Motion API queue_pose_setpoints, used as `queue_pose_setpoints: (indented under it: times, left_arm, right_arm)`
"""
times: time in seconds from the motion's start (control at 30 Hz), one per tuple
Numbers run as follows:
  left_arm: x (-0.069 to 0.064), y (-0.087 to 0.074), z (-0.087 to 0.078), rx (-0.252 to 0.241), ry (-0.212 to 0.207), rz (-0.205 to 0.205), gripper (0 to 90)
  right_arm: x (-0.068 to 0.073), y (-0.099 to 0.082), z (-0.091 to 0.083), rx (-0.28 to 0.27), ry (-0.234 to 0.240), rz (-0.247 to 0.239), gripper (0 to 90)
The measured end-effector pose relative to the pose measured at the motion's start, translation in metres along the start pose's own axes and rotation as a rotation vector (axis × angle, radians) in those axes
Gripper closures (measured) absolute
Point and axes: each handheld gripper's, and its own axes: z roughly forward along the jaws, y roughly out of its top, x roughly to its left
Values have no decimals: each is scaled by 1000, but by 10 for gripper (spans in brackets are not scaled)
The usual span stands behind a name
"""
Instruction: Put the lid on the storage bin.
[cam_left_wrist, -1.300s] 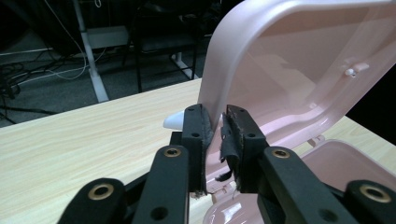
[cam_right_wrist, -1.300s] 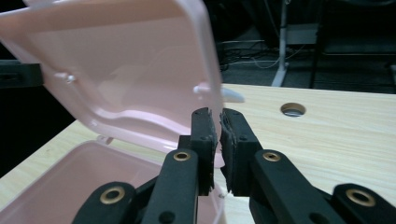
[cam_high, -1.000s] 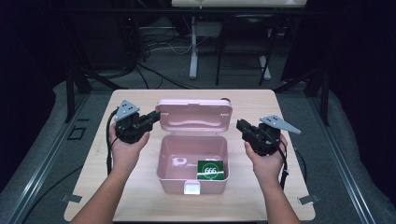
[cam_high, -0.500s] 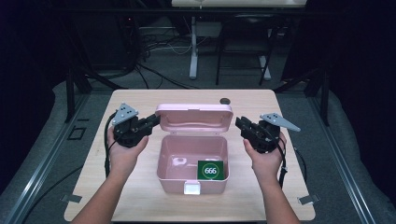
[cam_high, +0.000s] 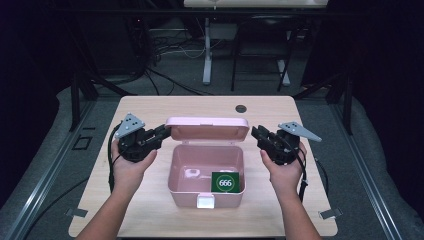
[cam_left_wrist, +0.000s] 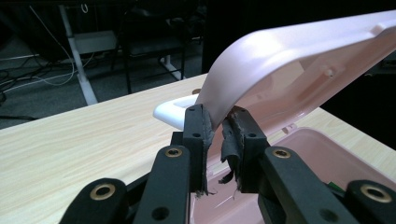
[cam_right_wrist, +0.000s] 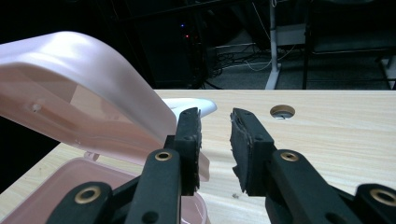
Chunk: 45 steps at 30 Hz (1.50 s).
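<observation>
My left gripper (cam_left_wrist: 217, 135) is clamped on the left corner of the pink lid (cam_high: 207, 128), half raised. My right gripper (cam_right_wrist: 215, 140) stands parted, empty, beside the lid's right end. The lid's long axis runs left-right along the far rim of the box (cam_high: 206, 192), mid-table; left is nearer.

Pink box (cam_high: 206, 172), lid (cam_high: 207, 128) half raised, mid-table
</observation>
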Motion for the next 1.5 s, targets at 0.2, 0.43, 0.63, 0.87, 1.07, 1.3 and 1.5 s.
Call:
queue_pose_setpoints:
  times: [0.2, 0.43, 0.63, 0.87, 1.07, 1.3, 1.5]
  left_arm:
    - [-1, 0, -4, -3, -13, 2, 769]
    - [-4, 1, -10, -5, -24, 4, 759]
    - [-6, 1, -14, -4, -32, 3, 743]
    - [-8, -1, -19, -5, -51, -5, 713]
    - [-10, -4, -23, -1, -56, -3, 694]
    - [-12, -10, -28, 9, -68, 2, 683]
    - [-14, -15, -31, 18, -78, 5, 683]
  right_arm:
    - [-3, 0, -1, 3, -4, 4, 713]
    - [-7, -1, -2, 11, -6, 12, 698]
    - [-11, -1, -2, 17, -13, 18, 682]
    - [-14, 0, -3, 20, -11, 15, 639]
    - [-18, 1, -3, 32, -16, 14, 575]
    - [-23, -1, 0, 41, -50, -9, 453]
    - [-25, -2, 3, 61, -67, -19, 409]
